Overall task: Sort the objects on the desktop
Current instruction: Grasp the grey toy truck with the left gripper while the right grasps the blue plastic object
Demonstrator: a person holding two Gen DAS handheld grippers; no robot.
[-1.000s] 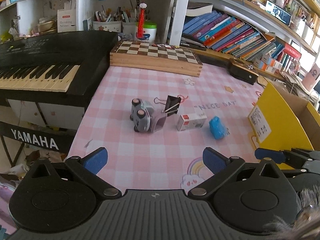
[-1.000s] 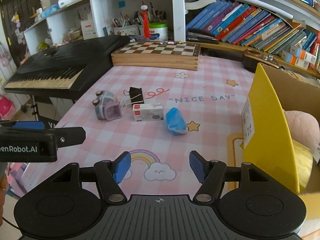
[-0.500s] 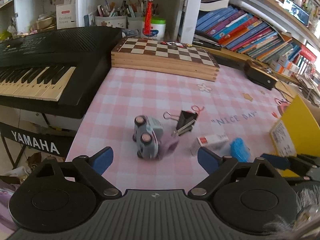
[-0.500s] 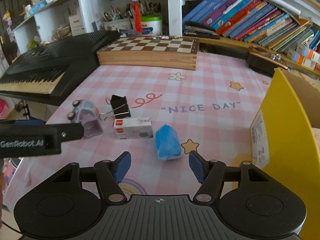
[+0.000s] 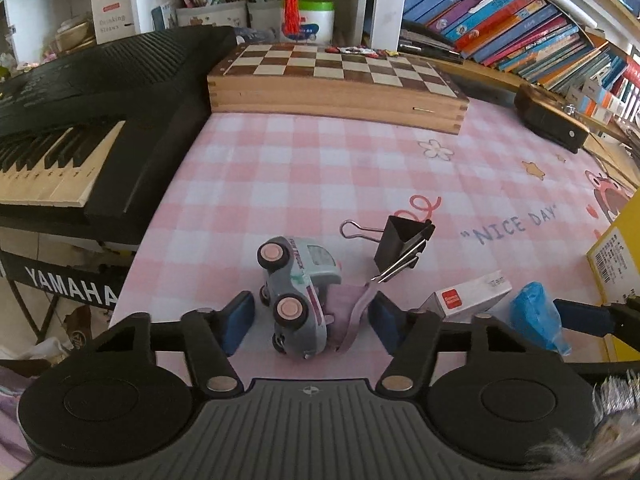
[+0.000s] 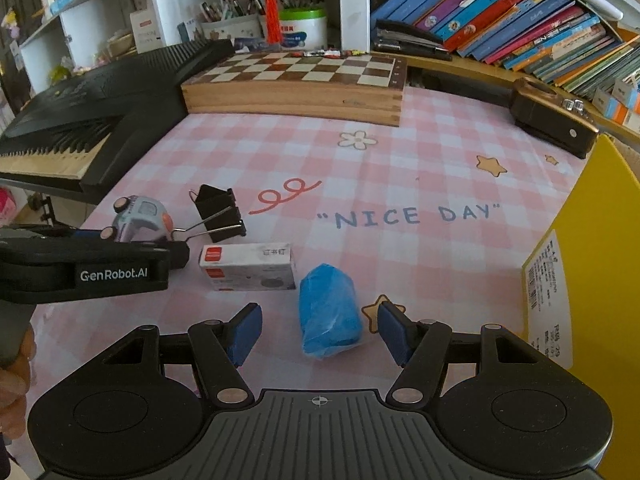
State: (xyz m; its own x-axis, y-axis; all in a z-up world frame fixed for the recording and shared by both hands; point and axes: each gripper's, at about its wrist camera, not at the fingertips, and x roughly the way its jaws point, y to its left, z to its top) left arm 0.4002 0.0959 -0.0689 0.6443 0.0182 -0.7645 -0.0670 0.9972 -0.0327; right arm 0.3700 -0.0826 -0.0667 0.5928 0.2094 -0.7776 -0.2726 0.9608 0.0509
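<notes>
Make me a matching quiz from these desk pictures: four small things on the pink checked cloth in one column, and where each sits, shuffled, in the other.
Things:
1. toy car
2. blue bundle
3. binder clip
4. white box

Places:
A. between the right gripper's fingers
B. between the toy car and the blue bundle
C. between the left gripper's fingers, lying on its side
D. just beyond the white box, toward the chessboard

Pairs: 1-C, 2-A, 3-D, 4-B
</notes>
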